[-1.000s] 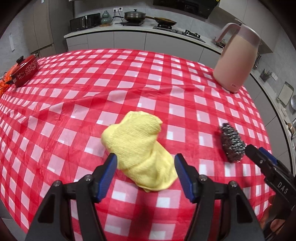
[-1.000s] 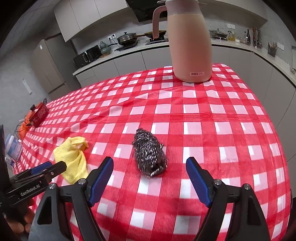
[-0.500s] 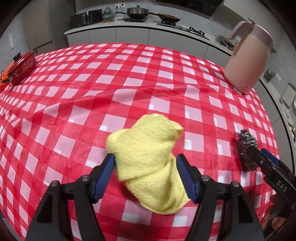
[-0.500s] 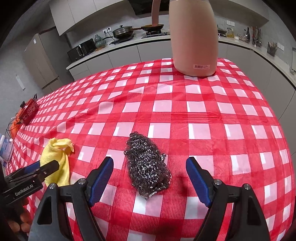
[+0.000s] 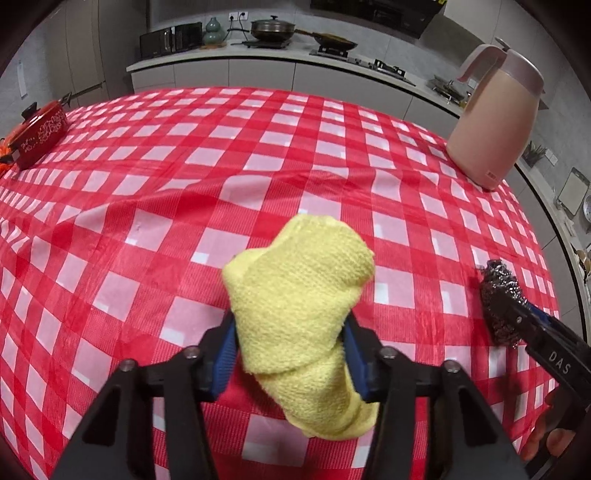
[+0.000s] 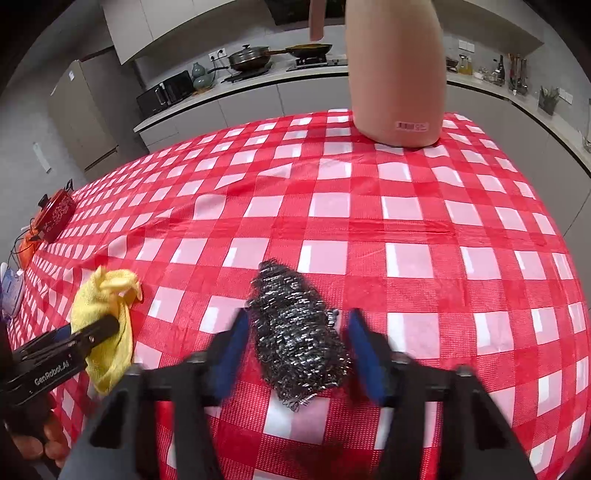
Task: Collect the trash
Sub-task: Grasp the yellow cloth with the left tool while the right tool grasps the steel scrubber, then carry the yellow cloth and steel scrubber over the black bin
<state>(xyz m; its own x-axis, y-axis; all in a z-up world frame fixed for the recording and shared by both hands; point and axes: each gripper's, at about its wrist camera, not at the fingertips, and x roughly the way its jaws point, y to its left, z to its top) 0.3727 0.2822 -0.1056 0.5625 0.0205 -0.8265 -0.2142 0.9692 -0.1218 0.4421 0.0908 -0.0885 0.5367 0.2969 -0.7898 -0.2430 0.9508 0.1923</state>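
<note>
We are mid-grasp: left gripper (image 5: 290, 354) pinches the cloth (image 5: 299, 295); right gripper (image 6: 297, 350) brackets the scourer (image 6: 295, 332), seemingly not yet clamped. Next, squeeze and lift both.

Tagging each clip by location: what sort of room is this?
A home kitchen, most likely: a counter with a lidded pan on a hob, a microwave, and a checked-cloth table bearing a pink jug.

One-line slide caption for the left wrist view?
Left tongs shut on yellow cloth over checked tablecloth; right tongs beside steel scourer at right.
</note>
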